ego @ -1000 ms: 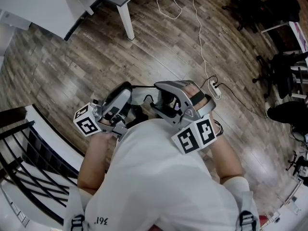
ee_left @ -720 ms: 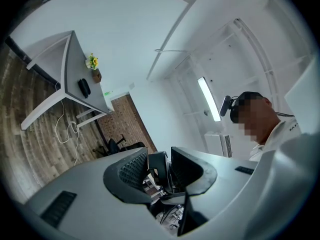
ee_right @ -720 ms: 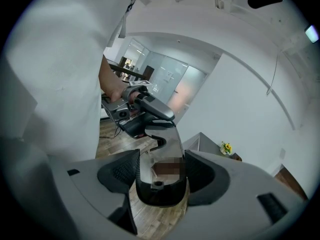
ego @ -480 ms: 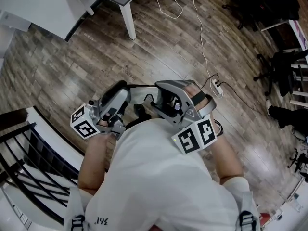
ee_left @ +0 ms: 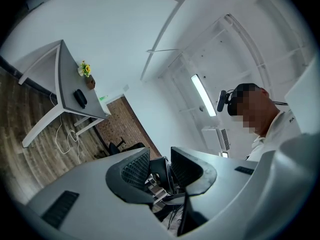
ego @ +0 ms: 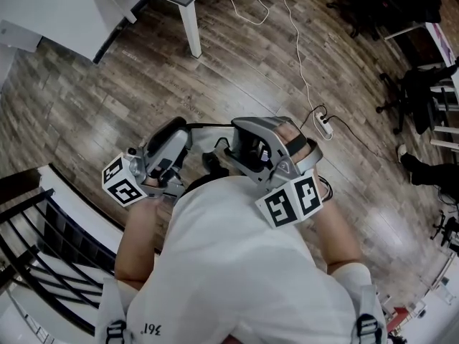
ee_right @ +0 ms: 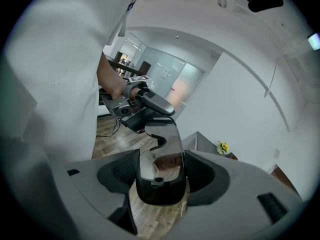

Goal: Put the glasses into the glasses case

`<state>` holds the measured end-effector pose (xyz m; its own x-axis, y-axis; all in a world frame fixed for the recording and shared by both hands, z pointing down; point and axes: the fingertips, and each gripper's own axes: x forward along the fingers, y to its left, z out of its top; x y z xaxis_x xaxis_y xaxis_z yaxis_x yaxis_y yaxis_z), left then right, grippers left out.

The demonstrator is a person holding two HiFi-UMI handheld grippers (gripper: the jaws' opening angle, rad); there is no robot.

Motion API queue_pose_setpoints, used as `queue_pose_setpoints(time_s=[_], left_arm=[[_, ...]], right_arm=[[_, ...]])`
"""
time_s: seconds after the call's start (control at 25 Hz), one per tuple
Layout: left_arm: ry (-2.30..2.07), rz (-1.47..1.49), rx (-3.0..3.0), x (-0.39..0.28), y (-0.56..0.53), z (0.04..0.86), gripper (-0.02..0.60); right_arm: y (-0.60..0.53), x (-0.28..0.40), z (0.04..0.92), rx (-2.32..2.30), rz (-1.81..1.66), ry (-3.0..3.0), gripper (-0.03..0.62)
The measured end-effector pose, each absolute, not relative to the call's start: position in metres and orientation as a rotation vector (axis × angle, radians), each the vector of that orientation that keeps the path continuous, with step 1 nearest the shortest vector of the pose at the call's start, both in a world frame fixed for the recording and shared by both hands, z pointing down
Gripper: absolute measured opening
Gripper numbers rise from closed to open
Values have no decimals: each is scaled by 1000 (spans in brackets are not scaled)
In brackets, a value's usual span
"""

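So, the glasses are held up in the air in front of the person's chest, well above the wooden floor, and they're pinched from both sides at once. The right gripper is clamped fairly wide across one lens rim, with the clear lens seen standing up between its jaws. The left gripper is closed much narrower on a thin dark part of the frame on the other side. Whether that's a temple or the far rim can't be made out.

Handling-wise, a very light load is to be expected. The rims look stiff, but the hinges and temples are probably springy. The lens is likely slick and easily scratched, so squeeze should be kept low and the hold kept on the rim, not on the lens face. With two grips on one frame, any pull apart or twist would be fed straight into the hinges, so that's best avoided.

The glasses case isn't clearly seen. A dark oval thing on the grey table could be it, but that's only a guess.
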<state>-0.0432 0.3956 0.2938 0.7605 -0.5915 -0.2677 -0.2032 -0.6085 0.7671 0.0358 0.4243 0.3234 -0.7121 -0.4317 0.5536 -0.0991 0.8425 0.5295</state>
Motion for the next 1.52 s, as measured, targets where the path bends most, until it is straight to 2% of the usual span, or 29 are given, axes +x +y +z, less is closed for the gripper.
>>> queue_pose_setpoints(time_s=[0.44,1.0,1.52], left_arm=[[-522,-613,2219,-48,385,294,140],[-539,-451,2227,-10,330,306,138],[-631,-441,2187,47,204,308,137]], right_arm=[[416,30,322,439,-626,-2246,288],[355,65,329,363,-659,-2209,288],[223,122,334,266,-655,-2271,288]])
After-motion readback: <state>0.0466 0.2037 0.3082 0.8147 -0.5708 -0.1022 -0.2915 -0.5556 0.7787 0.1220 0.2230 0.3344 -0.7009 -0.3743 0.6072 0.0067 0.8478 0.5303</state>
